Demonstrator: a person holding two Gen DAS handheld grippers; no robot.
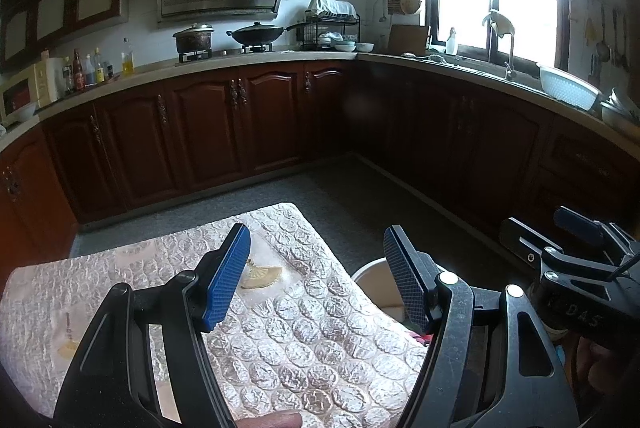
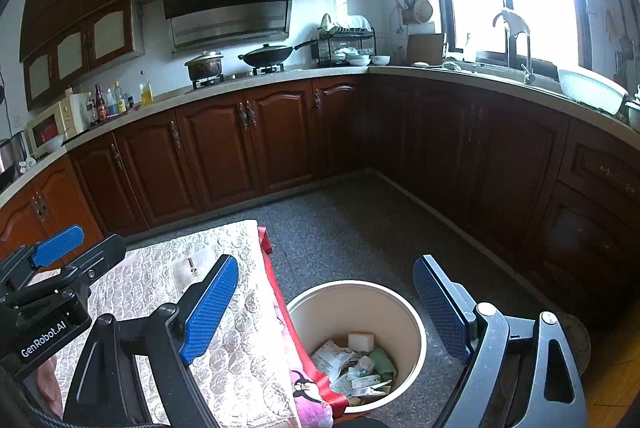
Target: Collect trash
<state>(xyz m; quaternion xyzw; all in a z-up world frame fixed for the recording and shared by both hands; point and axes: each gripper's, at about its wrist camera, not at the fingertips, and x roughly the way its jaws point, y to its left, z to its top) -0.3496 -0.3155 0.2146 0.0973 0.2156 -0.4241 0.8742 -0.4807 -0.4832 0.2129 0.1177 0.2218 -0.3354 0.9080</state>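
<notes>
A round white bin (image 2: pixel 400 302) stands on the grey floor just right of the table. Inside it lies trash (image 2: pixel 352 364): crumpled wrappers, paper and a white block. My right gripper (image 2: pixel 326 268) hovers above the bin, open, with nothing between its blue pads. My left gripper (image 1: pixel 316 240) is open and empty over the table's right edge, above the silvery quilted cloth (image 1: pixel 304 332); the bin's rim (image 1: pixel 370 268) shows between its fingers. Each gripper appears in the other's view: the right one (image 1: pixel 544 228) and the left one (image 2: pixel 80 248).
The cloth (image 2: pixel 236 344) carries printed fan motifs, and a red and pink cloth (image 2: pixel 316 392) hangs off its edge beside the bin. Dark wooden cabinets (image 2: pixel 224 144) line the far and right walls, with a stove, pots and a sink on the counter. Grey floor (image 2: pixel 352 224) lies beyond.
</notes>
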